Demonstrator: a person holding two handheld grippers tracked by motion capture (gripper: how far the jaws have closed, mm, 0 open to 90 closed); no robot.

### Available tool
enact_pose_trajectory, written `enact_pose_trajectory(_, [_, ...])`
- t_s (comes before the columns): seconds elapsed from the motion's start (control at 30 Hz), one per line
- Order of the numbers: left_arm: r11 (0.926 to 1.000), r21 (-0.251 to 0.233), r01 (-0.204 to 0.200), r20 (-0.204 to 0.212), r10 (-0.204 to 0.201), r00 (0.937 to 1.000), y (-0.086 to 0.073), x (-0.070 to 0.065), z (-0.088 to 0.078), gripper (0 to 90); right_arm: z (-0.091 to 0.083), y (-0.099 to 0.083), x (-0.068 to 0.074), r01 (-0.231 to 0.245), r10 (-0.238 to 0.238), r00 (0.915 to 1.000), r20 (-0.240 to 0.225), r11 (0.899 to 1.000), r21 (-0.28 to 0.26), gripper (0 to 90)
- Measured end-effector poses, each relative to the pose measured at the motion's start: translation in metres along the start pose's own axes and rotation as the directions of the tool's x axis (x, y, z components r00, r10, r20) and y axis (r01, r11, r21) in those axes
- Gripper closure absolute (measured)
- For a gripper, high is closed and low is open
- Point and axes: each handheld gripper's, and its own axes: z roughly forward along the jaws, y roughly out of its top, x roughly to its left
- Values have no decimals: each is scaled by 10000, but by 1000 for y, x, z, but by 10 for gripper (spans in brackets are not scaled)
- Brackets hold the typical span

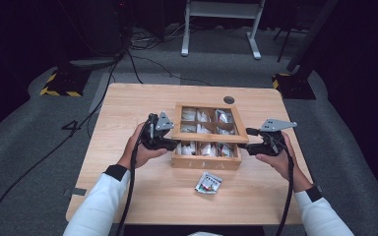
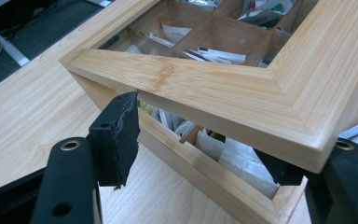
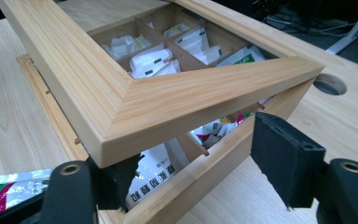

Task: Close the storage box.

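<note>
Wooden box [image 1: 206, 162] sits on the tabletop [image 1: 128, 196], its framed lid [image 1: 207, 135] half raised. Left hand-held gripper [image 1: 173, 143] and right hand-held gripper [image 1: 244, 145] each have parted jaws around a front lid corner, one jaw underneath, not clamping.

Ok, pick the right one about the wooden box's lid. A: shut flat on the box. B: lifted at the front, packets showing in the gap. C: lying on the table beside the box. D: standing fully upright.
B: the lid hangs tilted above the box, with packets showing beneath its front edge.
</note>
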Motion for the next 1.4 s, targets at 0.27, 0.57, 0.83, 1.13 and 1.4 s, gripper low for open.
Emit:
enact_pose_trajectory(0.27, [9995,220,-246,-11,247,9997,-8,-5,5,348,2,-8,4,242,-233,9988,-437,9995,200,313])
enact_pose_trajectory(0.57, [9994,267,-242,-60,244,9997,-12,-8,7,346,1,-11,11,432,-405,9952,-886,9987,288,282])
enact_pose_trajectory(0.83, [9986,494,-169,186,160,9997,-18,-10,12,345,1,-18,14,430,-395,9939,-1034,9986,319,276])
enact_pose_trajectory(1.13, [9965,737,-394,289,373,9989,-27,-15,17,376,4,-26,17,479,-410,9930,-1109,9971,596,273])
enact_pose_trajectory(1.4, [9980,611,-128,408,103,9991,-29,-14,18,391,3,-28,20,429,-371,9924,-1174,9980,474,271])
